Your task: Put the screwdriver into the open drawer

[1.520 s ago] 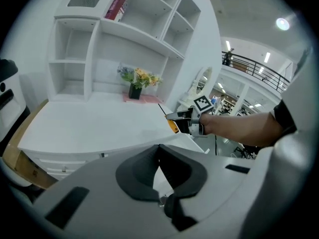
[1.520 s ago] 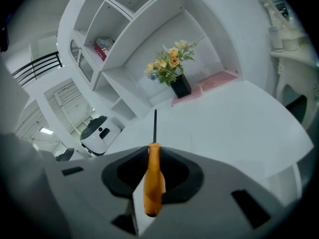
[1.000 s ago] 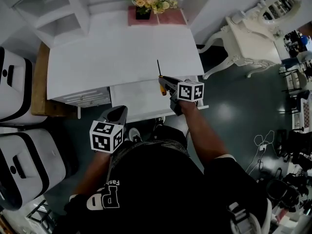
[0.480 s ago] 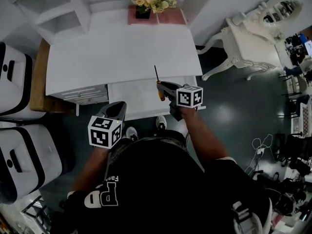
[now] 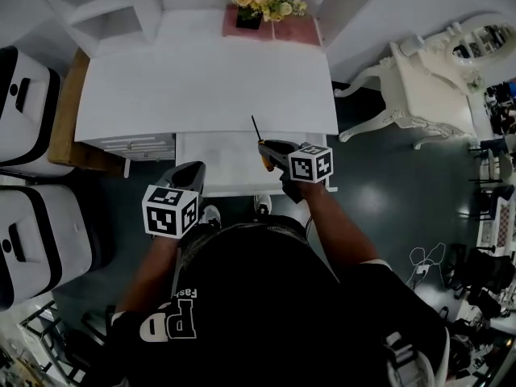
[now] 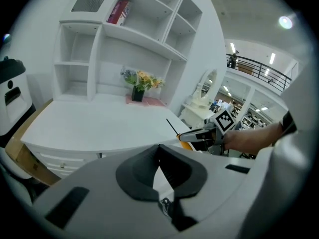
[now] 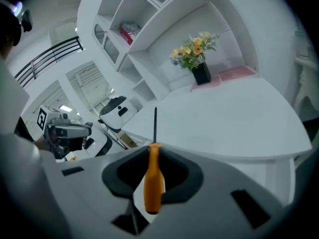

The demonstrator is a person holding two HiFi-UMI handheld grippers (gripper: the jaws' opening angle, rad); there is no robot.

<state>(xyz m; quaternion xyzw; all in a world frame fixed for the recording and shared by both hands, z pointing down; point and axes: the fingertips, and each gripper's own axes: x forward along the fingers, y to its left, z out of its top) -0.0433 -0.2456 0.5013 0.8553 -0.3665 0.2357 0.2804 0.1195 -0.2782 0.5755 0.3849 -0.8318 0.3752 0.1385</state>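
Observation:
The screwdriver (image 5: 261, 150) has an orange handle and a thin black shaft. My right gripper (image 5: 271, 148) is shut on the handle and holds it over the right part of the open white drawer (image 5: 218, 166), shaft pointing at the desk. In the right gripper view the handle (image 7: 152, 183) stands between the pads, with the shaft (image 7: 155, 123) rising past them. My left gripper (image 5: 191, 174) hovers at the drawer's near left corner. In the left gripper view its jaws (image 6: 158, 148) meet at the tips with nothing between them.
The white desk top (image 5: 201, 87) carries a flower pot (image 5: 260, 5) and a pink mat (image 5: 294, 31) at the back. A shut drawer unit (image 5: 133, 145) sits left of the open one. White cases (image 5: 32, 240) stand at the left, an ornate white table (image 5: 427, 79) at the right.
My right gripper with the screwdriver has drifted a little left and towards me, so the shaft tip is nearer the desk's front edge. The left gripper has hardly moved.

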